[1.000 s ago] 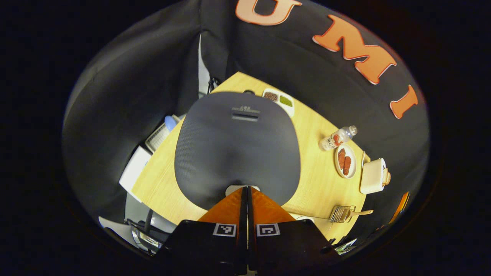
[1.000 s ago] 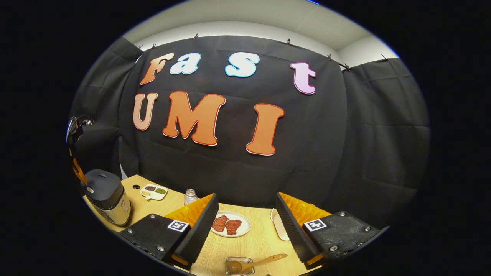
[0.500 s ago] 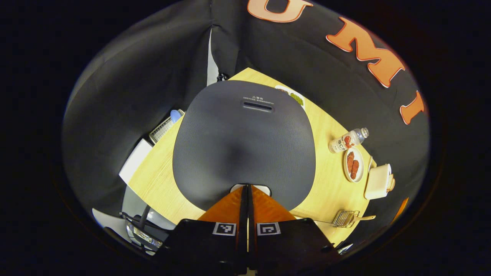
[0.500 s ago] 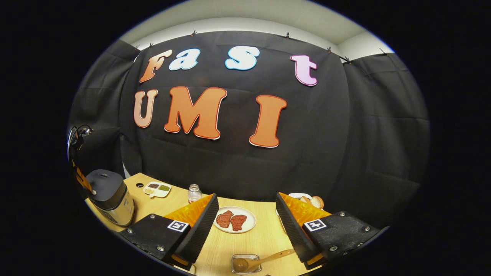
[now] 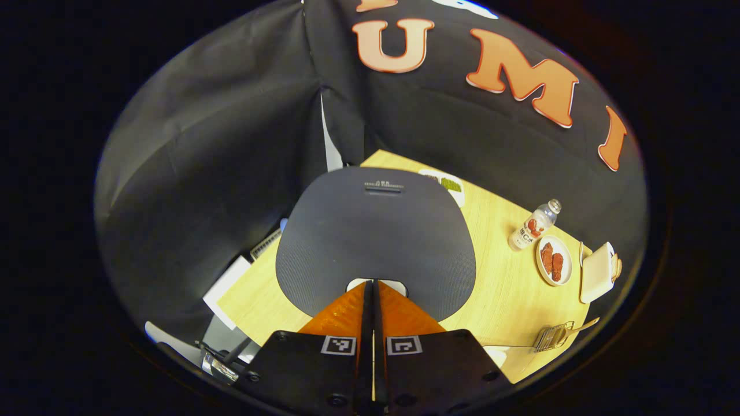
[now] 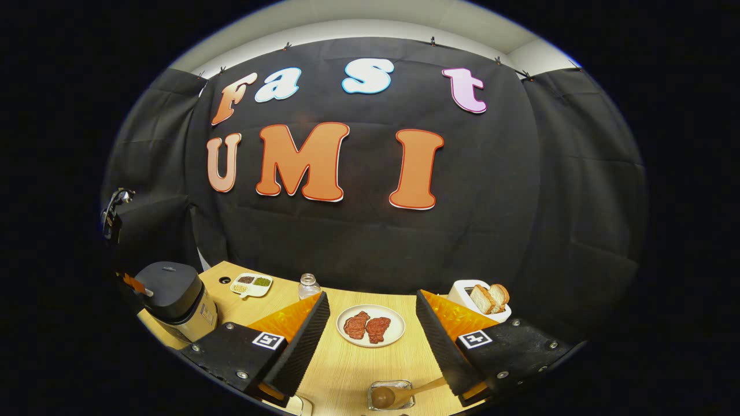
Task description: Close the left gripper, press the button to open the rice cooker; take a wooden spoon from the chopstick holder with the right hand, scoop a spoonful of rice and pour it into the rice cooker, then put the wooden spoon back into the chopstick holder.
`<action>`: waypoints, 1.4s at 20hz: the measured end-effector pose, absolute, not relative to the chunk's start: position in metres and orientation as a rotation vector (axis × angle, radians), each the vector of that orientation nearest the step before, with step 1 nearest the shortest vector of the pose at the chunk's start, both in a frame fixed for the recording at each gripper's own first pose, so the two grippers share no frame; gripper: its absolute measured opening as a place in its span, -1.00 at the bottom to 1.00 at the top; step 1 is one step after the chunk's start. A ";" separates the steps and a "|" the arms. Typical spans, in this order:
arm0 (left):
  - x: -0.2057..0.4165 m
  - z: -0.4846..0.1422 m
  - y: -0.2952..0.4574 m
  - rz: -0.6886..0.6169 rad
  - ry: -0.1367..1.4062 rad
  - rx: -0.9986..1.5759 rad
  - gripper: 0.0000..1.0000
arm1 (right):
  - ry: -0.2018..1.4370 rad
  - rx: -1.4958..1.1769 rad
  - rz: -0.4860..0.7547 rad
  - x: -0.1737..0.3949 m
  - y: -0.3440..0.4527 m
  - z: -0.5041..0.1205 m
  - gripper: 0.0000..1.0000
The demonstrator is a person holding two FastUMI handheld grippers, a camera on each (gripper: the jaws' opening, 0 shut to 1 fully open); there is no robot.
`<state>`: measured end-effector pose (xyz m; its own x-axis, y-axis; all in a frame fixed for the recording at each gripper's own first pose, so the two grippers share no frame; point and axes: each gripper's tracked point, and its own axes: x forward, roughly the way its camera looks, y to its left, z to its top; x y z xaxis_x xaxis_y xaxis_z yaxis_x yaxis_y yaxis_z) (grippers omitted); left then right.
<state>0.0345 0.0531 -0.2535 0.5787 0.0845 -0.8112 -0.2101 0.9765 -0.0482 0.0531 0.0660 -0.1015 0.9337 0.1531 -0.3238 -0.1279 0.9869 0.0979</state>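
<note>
Your left gripper (image 5: 373,286), fingers together and empty, meets the rice cooker (image 5: 376,237) button (image 5: 377,284); off-centre pressure could slip. Right gripper (image 6: 373,326) gapes empty.

Closed left tool (image 5: 373,284) apparently touches the button (image 5: 377,284) on the rice cooker (image 5: 376,237) lid

Legible markings. The dark grey ribbed lid of the rice cooker (image 5: 376,237) bears a short line of small print above its vent slot, too small to read. The clear plastic bottle (image 5: 533,224), near the far edge of the wooden tabletop (image 5: 497,289), carries a red-and-white label whose characters cannot be made out. Square black-and-white coded tags sit on the left gripper (image 5: 373,289) and right gripper (image 6: 373,338); they bear no letters.
</note>
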 end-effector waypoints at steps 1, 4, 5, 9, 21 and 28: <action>0.044 -0.235 0.056 0.177 0.859 -0.121 -0.88 | 0.346 0.077 0.145 0.052 0.066 -0.106 0.87; 0.060 -0.187 0.068 0.219 0.671 -0.055 -0.88 | 0.371 0.077 0.146 0.049 0.064 -0.116 0.88; 0.061 -0.172 0.069 0.235 0.629 -0.051 -0.88 | 0.377 0.077 0.143 0.049 0.062 -0.119 0.88; 0.058 -0.140 0.060 0.242 0.510 -0.098 -0.89 | 0.402 0.088 0.126 0.043 0.050 -0.131 0.88; 0.027 -0.063 0.023 0.166 0.255 -0.043 0.37 | 0.483 0.112 0.075 0.032 0.010 -0.173 0.88; 0.002 -0.042 -0.001 0.162 0.141 0.052 1.00 | 0.531 0.138 0.060 0.025 -0.011 -0.196 0.88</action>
